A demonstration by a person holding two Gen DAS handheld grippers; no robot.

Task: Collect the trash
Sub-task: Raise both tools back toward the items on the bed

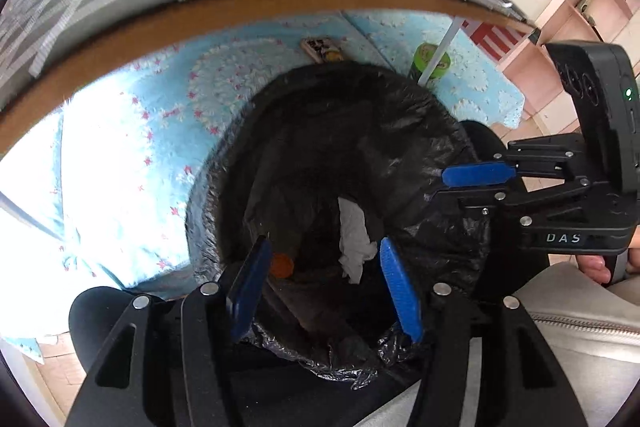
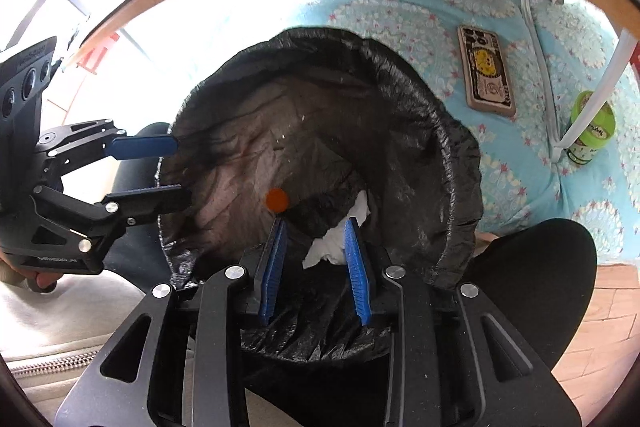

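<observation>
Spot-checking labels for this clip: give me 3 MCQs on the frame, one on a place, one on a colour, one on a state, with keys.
1. Where is the white tissue?
A. on the blue mat
B. inside the black bin bag
C. on the table top

2. What colour is the small round cap in the bag?
A. orange
B. green
C. white

3. How are the left gripper and right gripper?
A. both open, holding nothing
B. both shut
C. left clamps the tissue

Key: 1 B, the tissue lies low in the liner. 2 A, it shows orange in both views. 3 A, each pair of fingers stands apart with nothing between.
</observation>
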